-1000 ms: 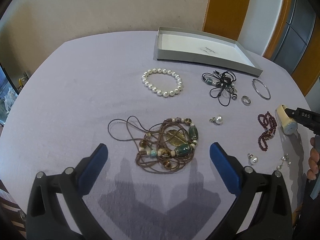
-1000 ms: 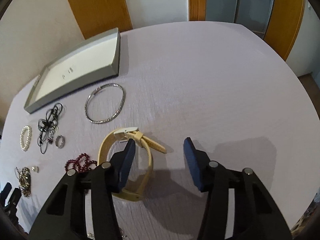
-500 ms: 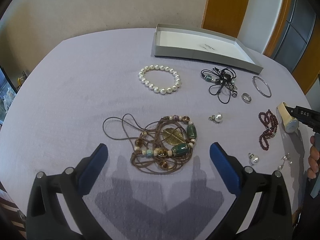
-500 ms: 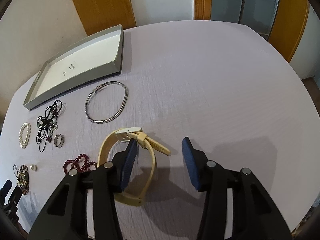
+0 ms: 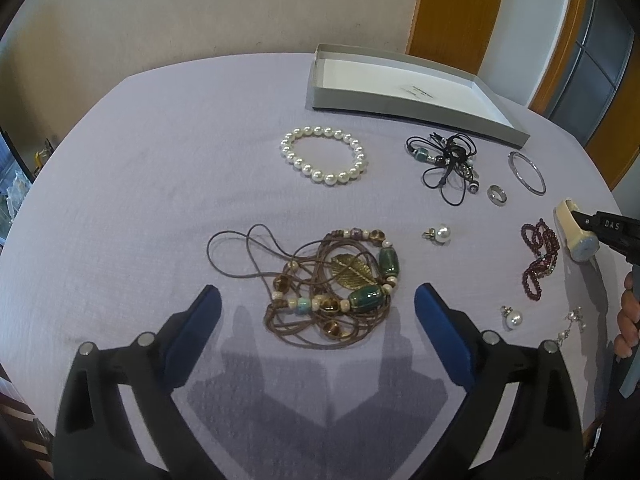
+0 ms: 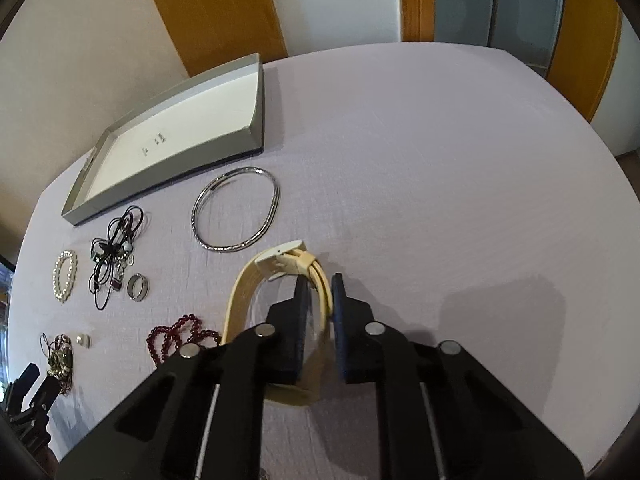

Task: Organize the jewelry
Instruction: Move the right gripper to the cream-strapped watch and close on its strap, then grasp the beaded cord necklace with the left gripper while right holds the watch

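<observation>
Left wrist view: the left tongs (image 5: 318, 302) are wide apart and hold nothing. They hang just above the tabletop (image 5: 120, 184), which has a pale purple cloth on it. Between the two blue pads lies a brown cord necklace (image 5: 332, 284) with green beads and a gold leaf. Past it sits a pearl bracelet (image 5: 324, 156). A black cord tangle (image 5: 444, 160) lies to the right of the pearls, with a small ring (image 5: 497, 195) and a thin silver bangle (image 5: 527, 172) near it. A gray tray (image 5: 408, 94) with a white inside sits at the far side. A dark red bead string (image 5: 540, 258) lies near the right edge. Just beside it is a cream watch (image 5: 576, 230), with the other black tool touching it.

Right wrist view: the right tongs (image 6: 320, 300) are clamped on the strap of the cream watch (image 6: 240, 300). The watch sits close in front of the camera, and its buckle end points away. The silver bangle (image 6: 236, 212) lies just past the watch. The gray tray (image 6: 168, 148) is farther off to the left. The red bead string (image 6: 180, 334) lies just left of the watch.
</observation>
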